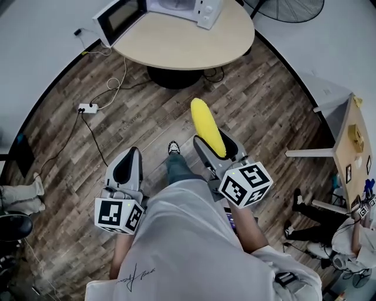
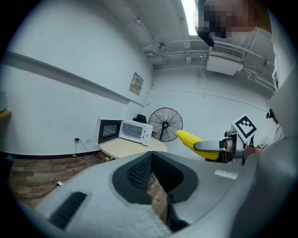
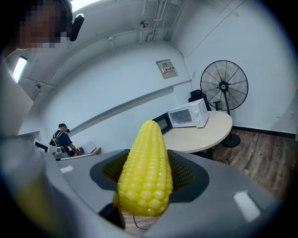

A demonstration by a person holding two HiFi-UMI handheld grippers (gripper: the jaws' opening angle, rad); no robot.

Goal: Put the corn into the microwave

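A yellow corn cob [image 1: 207, 132] sticks forward out of my right gripper [image 1: 212, 141], which is shut on its thick end. In the right gripper view the corn [image 3: 144, 172] fills the gap between the jaws of that gripper [image 3: 149, 160]. My left gripper [image 1: 130, 154] is beside it, lower and to the left, shut with nothing in it [image 2: 151, 158]. The white microwave [image 1: 170, 9] stands on a round beige table [image 1: 188, 41] ahead, its door [image 1: 120, 17] swung open. From the left gripper view, the microwave [image 2: 123, 131] and the held corn [image 2: 193, 139] both show.
Wood floor lies between me and the table. A power strip [image 1: 88, 108] with cables lies on the floor at the left. A standing fan [image 1: 288, 7] is behind the table. At the right are a desk [image 1: 352, 147] and a seated person [image 1: 352, 235].
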